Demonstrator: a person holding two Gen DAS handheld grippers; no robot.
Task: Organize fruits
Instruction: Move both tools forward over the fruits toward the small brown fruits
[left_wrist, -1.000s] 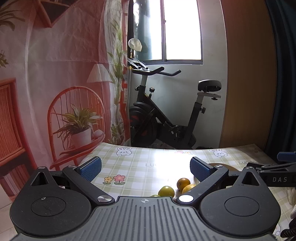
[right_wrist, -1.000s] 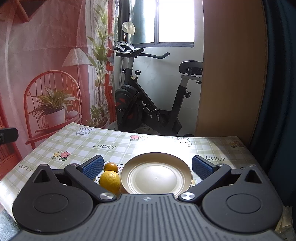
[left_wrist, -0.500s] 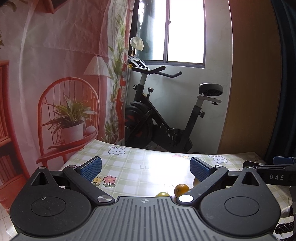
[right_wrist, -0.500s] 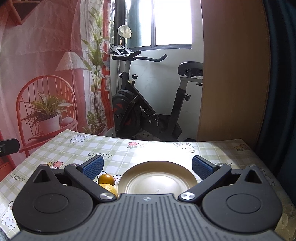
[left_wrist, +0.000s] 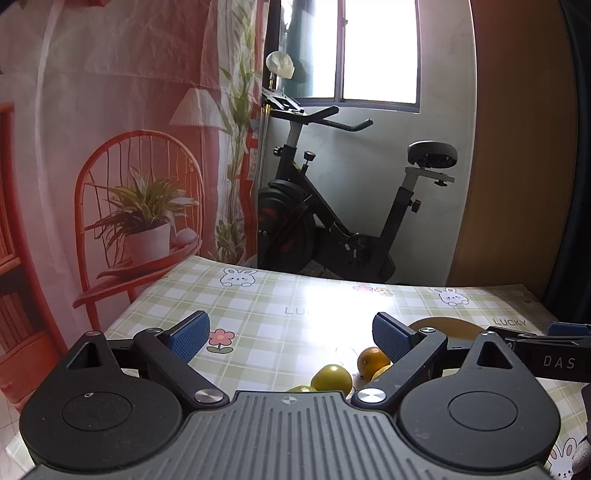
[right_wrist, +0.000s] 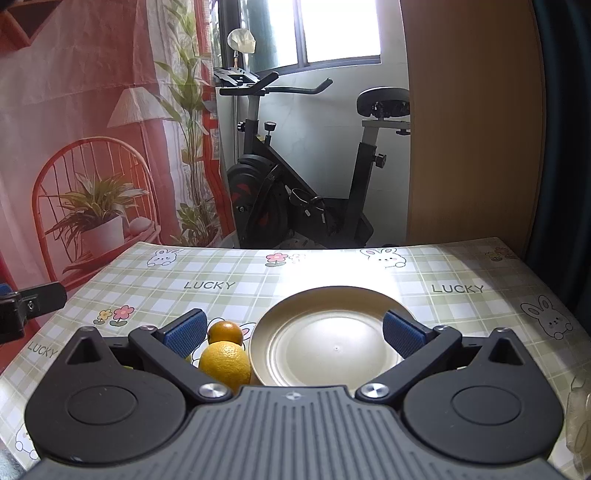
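Two grippers, both with blue pads spread wide and nothing between them. Left gripper (left_wrist: 290, 334) hangs above the table (left_wrist: 258, 310), which wears a green checked cloth with rabbits, flowers and the word LUCKY. Fruit seen from the left wrist: an orange (left_wrist: 371, 360) just inside the gripper's right finger, a yellow-green fruit (left_wrist: 331, 376) beside it toward the gripper body, and two more partly hidden, one a green sliver (left_wrist: 301, 388) at the body's edge, one a yellow edge (left_wrist: 382, 371) behind the right finger. Four pieces at most; kinds of the hidden two cannot be told. Right gripper (right_wrist: 293, 330) is held over one round, pale gold plate (right_wrist: 332, 339), bare and glossy, which lies between its fingers. Just inside its left finger sit two fruits touching the plate's left rim: a large yellow citrus (right_wrist: 225, 363) with pebbled skin, close to the gripper body, and a small darker orange (right_wrist: 225, 332) beyond it. A tip of the other gripper shows at each view's edge. One exercise bike (right_wrist: 306, 184) stands past the table.
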